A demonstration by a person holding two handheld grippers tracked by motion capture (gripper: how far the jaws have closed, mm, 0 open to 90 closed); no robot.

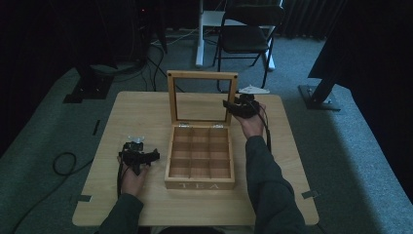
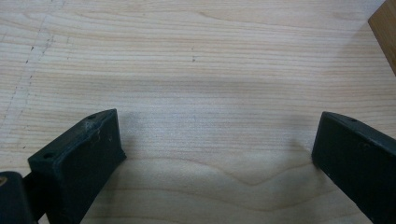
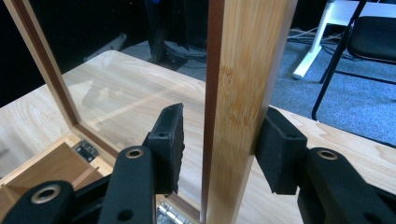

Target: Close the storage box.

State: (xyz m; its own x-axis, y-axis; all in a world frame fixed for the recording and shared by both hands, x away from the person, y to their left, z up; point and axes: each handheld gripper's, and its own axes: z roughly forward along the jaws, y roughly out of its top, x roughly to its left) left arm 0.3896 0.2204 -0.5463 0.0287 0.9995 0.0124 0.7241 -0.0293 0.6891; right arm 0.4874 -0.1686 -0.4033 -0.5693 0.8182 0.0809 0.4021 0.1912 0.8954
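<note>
A black folding chair (image 1: pixel 248 36) stands on the grey carpet (image 1: pixel 360 146) beyond the wooden worktop (image 1: pixel 141 109). Beside it rises a white desk leg (image 1: pixel 199 34), and a black cable (image 1: pixel 63 163) loops on the carpet at left.

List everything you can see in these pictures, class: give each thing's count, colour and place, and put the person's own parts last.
tea box: one, light wood, nine compartments, middle of the table
lid: one, wood frame with clear pane, standing upright at the box's back
table: one, pale wood, on grey carpet
chair: one, black, beyond the table
left gripper: one, black, open, low over the table left of the box
right gripper: one, black, astride the lid's side rail; one pad touches, the other stands apart
sleeves: two, dark green, bottom edge
</note>
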